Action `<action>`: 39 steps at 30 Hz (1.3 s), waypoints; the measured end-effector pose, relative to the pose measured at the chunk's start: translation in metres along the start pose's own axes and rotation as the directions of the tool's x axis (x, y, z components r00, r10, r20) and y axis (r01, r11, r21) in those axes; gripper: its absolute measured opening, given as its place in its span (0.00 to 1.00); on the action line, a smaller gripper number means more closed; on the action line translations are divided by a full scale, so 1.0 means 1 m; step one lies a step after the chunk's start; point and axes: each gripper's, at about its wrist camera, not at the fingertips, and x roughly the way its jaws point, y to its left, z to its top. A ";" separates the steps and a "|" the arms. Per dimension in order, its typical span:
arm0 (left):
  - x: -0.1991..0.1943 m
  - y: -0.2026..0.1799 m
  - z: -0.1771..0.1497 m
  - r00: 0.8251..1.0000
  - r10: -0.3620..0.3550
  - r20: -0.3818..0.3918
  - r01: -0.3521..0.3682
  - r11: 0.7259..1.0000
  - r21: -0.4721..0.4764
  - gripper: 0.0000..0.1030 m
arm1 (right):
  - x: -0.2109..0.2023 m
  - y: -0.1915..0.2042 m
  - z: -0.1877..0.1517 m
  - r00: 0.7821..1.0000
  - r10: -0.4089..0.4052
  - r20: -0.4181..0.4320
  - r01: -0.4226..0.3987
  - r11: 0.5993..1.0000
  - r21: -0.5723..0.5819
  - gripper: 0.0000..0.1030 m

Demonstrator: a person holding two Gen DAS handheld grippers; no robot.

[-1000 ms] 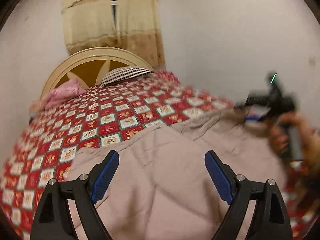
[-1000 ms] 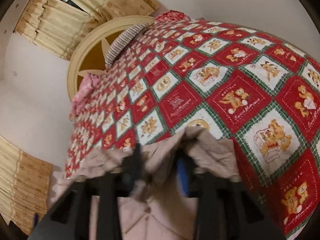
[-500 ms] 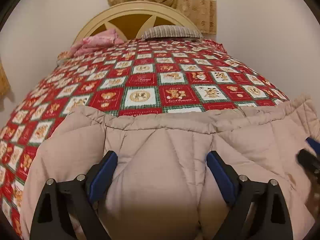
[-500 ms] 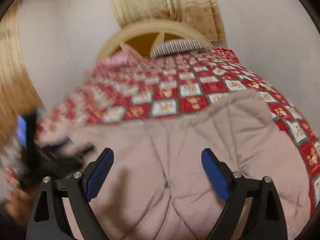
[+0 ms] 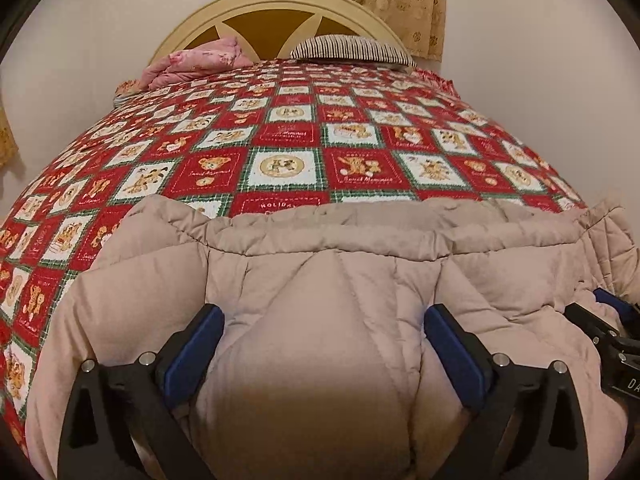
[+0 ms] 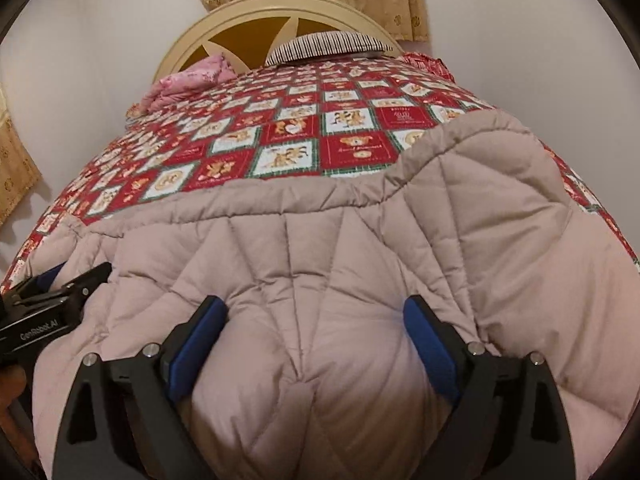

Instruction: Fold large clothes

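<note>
the padded beige coat [image 5: 320,288] is now laid flat across the foot end of the bed [image 5: 288,164], its far hem running side to side on the red patchwork cover. a second ago the right gripper [image 6: 316,344] was closed on a bunched fold of it; that fold has since been released, and both views have been steadied after the earlier blur. the left gripper [image 5: 320,344] and the right one are both held with jaws spread wide, nothing gripped, low over the quilted fabric. the spreading step is judged finished, and a fresh hold on an edge or sleeve is likely needed for the first fold.
</note>
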 end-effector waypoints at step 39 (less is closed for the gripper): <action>0.014 -0.013 -0.001 0.993 0.113 -0.045 -0.109 0.991 0.077 0.99 | 0.025 0.009 0.001 0.994 -0.083 -0.069 0.081 0.996 -0.033 0.96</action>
